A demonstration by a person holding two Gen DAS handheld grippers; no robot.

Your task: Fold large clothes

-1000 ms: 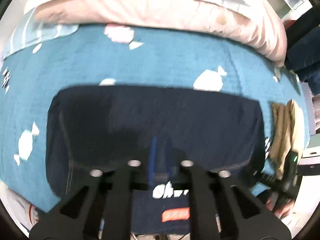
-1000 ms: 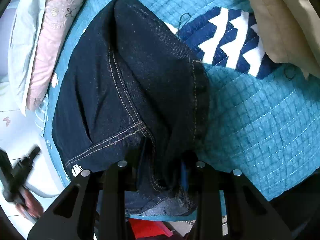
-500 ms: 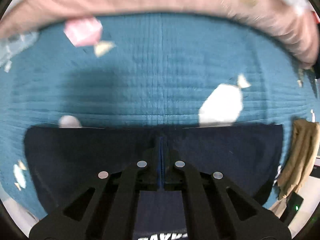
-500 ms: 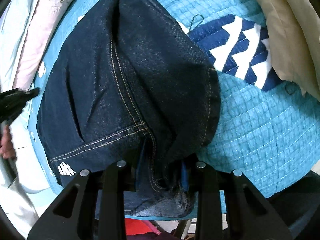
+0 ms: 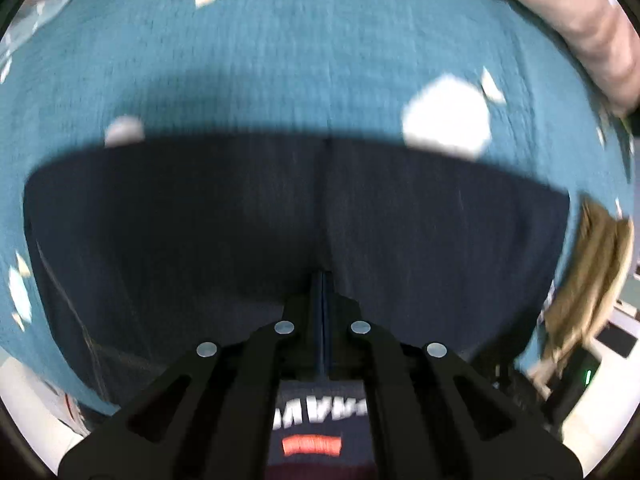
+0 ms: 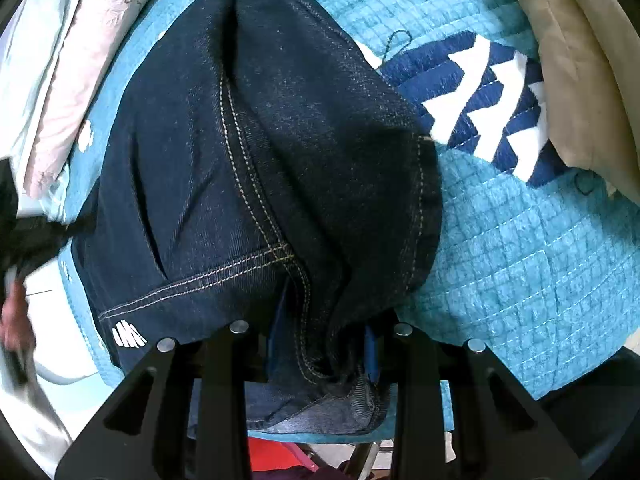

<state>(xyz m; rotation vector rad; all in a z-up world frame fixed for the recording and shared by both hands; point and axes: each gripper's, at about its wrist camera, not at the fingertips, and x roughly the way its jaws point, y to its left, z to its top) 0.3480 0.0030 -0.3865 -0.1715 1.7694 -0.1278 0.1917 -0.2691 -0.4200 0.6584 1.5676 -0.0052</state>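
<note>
Jeans: dark blue jeans with tan double stitching lie bunched on a teal quilt; in the left wrist view the same jeans spread as a wide dark band across the quilt.
Right gripper: the right gripper pinches a thick fold of the jeans at a seam, the denim filling the gap between its 2 fingers.
Left gripper: the left gripper has its jaws fully closed, tips together, pointing steeply down over the dark denim; whether any cloth is caught between them cannot be told through the blur.
Print: white lettering and a red patch show on dark fabric below the left gripper.
Nearby, far side: a pink pillow and a pale sheet lie along the quilt's edge beyond the jeans.
Nearby, right side: a navy and white zigzag patch on the quilt sits just beside the jeans, and beige cloth overlaps it.
Tan cloth: a crumpled tan piece hangs at the quilt's edge.
Person: a blurred hand shows at the left edge of the right wrist view.
</note>
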